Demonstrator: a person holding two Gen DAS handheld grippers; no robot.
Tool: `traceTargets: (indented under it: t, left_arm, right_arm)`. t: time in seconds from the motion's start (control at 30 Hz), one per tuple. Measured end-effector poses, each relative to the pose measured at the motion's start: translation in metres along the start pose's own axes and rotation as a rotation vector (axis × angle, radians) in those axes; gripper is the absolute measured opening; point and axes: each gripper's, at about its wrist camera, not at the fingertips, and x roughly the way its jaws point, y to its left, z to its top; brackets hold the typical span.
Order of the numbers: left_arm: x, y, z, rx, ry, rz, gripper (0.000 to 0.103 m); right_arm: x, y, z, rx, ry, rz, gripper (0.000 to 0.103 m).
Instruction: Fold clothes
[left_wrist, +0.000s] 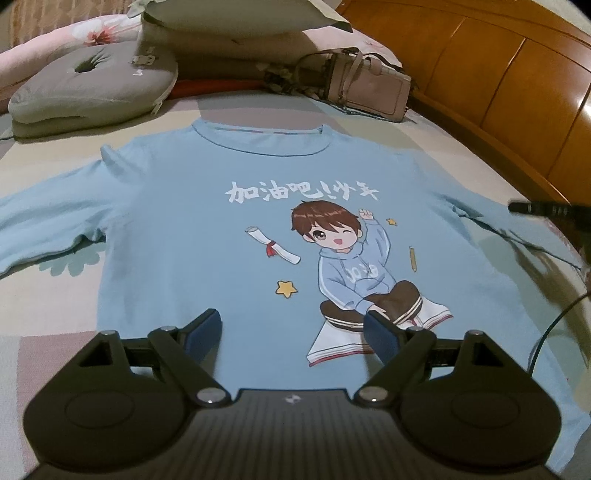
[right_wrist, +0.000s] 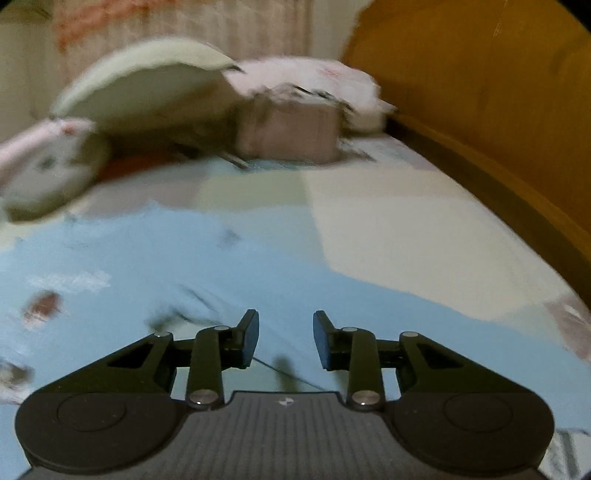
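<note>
Light-blue T-shirt (left_wrist: 192, 229) is lying flat, front up, on the patchwork bedspread (left_wrist: 48, 306), collar pointing away toward the pillows, both sleeves spread out to the sides. Cartoon print w/ white lettering is showing on the chest.

Left gripper (left_wrist: 293, 334) is hovering over the shirt's lower part, jaws spread wide, nothing between them; blue pads are sitting either side of the printed book. Can't tell if the pads are touching the fabric.

Right gripper (right_wrist: 286, 339) is hanging over the shirt's right sleeve area, jaws partly apart w/ a clear gap, holding nothing. That view is heavily motion-blurred, so details of the T-shirt (right_wrist: 155, 258) are smearing.

Beyond the collar: grey cushion (left_wrist: 92, 85) at left, pinkish handbag (left_wrist: 369, 88) near the wooden headboard (left_wrist: 498, 74). A black cable (left_wrist: 550, 332) is trailing across the right edge, apart from the left gripper.
</note>
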Motion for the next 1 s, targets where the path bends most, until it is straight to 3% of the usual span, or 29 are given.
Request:
traceTargets:
  t: [0.1,0.47,0.5,0.57,0.7,0.77,0.83,0.93,1.0]
  left_arm:
    - [0.000,0.000,-0.001,0.015,-0.003,-0.004,0.086]
    - [0.003,0.000,-0.002,0.037,-0.007,-0.022,0.091]
    - [0.003,0.000,-0.003,0.039,-0.007,-0.021,0.091]
    - [0.003,-0.001,-0.003,0.043,-0.007,-0.020,0.092]
    - [0.003,-0.001,-0.003,0.044,-0.006,-0.020,0.092]
    - [0.002,0.000,-0.003,0.038,-0.003,-0.022,0.092]
    - [0.000,0.001,-0.002,0.027,-0.003,-0.027,0.092]
    - [-0.004,0.002,-0.001,0.016,-0.016,-0.039,0.092]
    - [-0.004,0.003,0.000,0.012,-0.018,-0.034,0.092]
  right_arm:
    - [0.009,0.021,0.003,-0.103,-0.006,0.063,0.026]
    - [0.066,0.077,-0.005,-0.521,0.048,0.068,0.026]
    - [0.068,0.077,-0.005,-0.517,0.047,0.066,0.025]
    - [0.070,0.077,-0.006,-0.510,0.049,0.062,0.009]
    - [0.063,0.072,-0.001,-0.440,0.110,0.124,0.006]
    - [0.056,0.068,0.002,-0.403,0.151,0.163,0.008]
    - [0.048,0.066,0.004,-0.393,0.161,0.148,0.012]
    - [0.035,0.059,0.013,-0.365,0.099,0.118,0.025]
    - [0.035,0.051,0.022,-0.324,0.065,0.074,0.029]
